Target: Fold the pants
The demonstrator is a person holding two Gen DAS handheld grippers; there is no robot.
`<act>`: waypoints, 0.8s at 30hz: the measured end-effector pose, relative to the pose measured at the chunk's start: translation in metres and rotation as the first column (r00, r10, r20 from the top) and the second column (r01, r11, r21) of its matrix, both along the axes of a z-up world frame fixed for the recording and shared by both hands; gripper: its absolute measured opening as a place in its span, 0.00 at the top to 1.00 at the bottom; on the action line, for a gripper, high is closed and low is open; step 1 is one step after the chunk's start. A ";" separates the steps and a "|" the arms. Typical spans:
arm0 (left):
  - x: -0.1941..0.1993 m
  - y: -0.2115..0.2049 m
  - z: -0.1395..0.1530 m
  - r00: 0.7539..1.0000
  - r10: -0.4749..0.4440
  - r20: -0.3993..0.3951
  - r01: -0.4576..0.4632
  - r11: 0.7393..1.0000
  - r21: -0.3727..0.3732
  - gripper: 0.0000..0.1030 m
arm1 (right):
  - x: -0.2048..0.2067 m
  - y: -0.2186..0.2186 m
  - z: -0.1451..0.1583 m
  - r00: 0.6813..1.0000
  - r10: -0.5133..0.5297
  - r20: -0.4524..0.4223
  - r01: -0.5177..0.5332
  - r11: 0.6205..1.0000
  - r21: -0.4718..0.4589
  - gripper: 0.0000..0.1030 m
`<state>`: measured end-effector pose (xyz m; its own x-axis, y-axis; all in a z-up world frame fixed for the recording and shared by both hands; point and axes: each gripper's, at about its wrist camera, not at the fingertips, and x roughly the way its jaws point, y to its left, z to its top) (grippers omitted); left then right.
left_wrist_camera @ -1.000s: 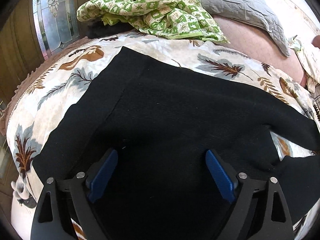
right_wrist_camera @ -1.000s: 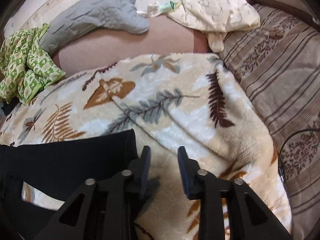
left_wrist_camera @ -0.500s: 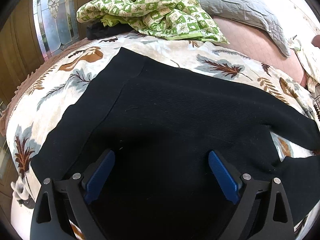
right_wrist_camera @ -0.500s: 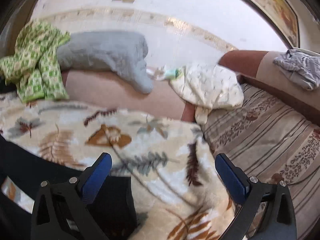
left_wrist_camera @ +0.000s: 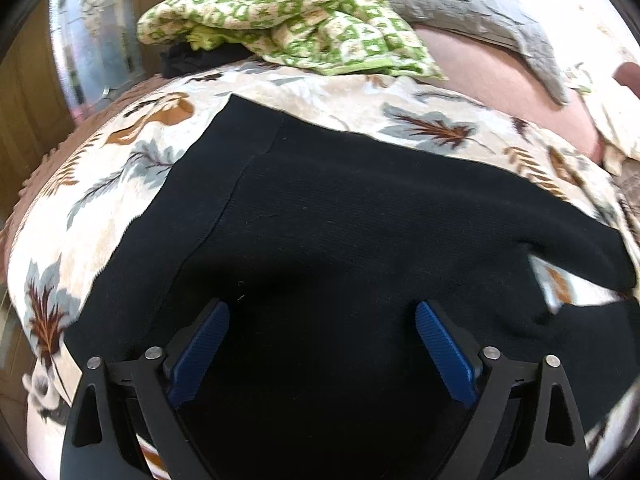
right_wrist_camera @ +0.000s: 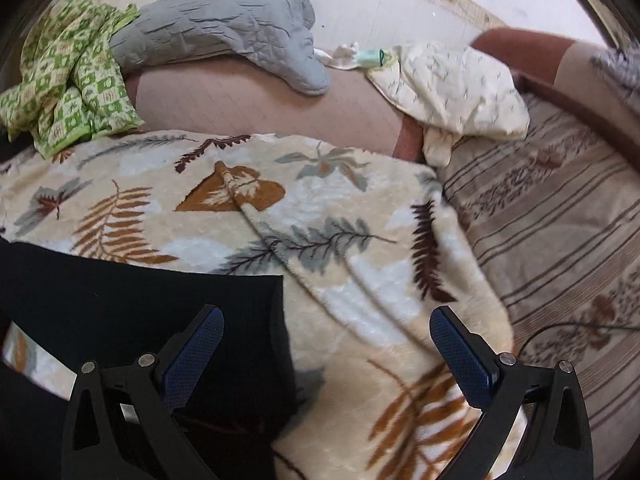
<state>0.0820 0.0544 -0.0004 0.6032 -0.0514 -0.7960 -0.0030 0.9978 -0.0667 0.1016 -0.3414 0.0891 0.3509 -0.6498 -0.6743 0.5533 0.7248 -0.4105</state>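
Black pants [left_wrist_camera: 340, 208] lie spread flat on a leaf-patterned blanket [left_wrist_camera: 100, 200]. My left gripper [left_wrist_camera: 322, 308] hovers over the wide upper part, pointing steeply down. Its jaws are closing, with the black fabric lying flat beneath the gap and neither blue pad pressing on it. In the right wrist view a leg end of the pants [right_wrist_camera: 140, 292] stops at a straight hem at lower left. My right gripper [right_wrist_camera: 326, 313] stands wide open there. Its left finger is over the black leg end and its right finger over the bare blanket [right_wrist_camera: 320, 200].
A green checked cloth [right_wrist_camera: 72, 92] and a grey quilted cloth [right_wrist_camera: 224, 28] lie at the back of the bed. A cream cloth [right_wrist_camera: 460, 88] sits at back right, and a striped sheet [right_wrist_camera: 560, 220] with a thin black cable [right_wrist_camera: 560, 330] lies to the right.
My right gripper went from nearly shut beside the leg hem to wide open and shifted sideways. The left gripper stayed over the pants, its jaws a little narrower than half a second ago.
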 end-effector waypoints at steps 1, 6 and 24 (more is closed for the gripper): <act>0.001 0.007 0.008 1.000 -0.010 0.012 0.010 1.000 -0.021 0.15 | -0.001 -0.001 0.000 1.000 -0.002 0.015 0.002 1.000 0.026 0.00; 0.036 0.073 0.057 0.986 -0.042 0.164 0.042 0.999 0.004 0.13 | 0.000 -0.002 0.005 0.999 0.020 0.042 -0.023 0.997 0.074 0.00; 0.209 0.086 0.010 0.894 -0.448 -0.002 0.442 0.882 0.164 0.53 | 0.004 -0.010 0.008 0.998 0.005 0.066 -0.014 0.991 0.132 0.01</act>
<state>0.2909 0.1407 0.0095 0.5736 -0.1977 -0.7949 0.4429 0.8912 0.0980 0.1058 -0.3516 0.0968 0.4026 -0.5529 -0.7295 0.5685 0.7756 -0.2742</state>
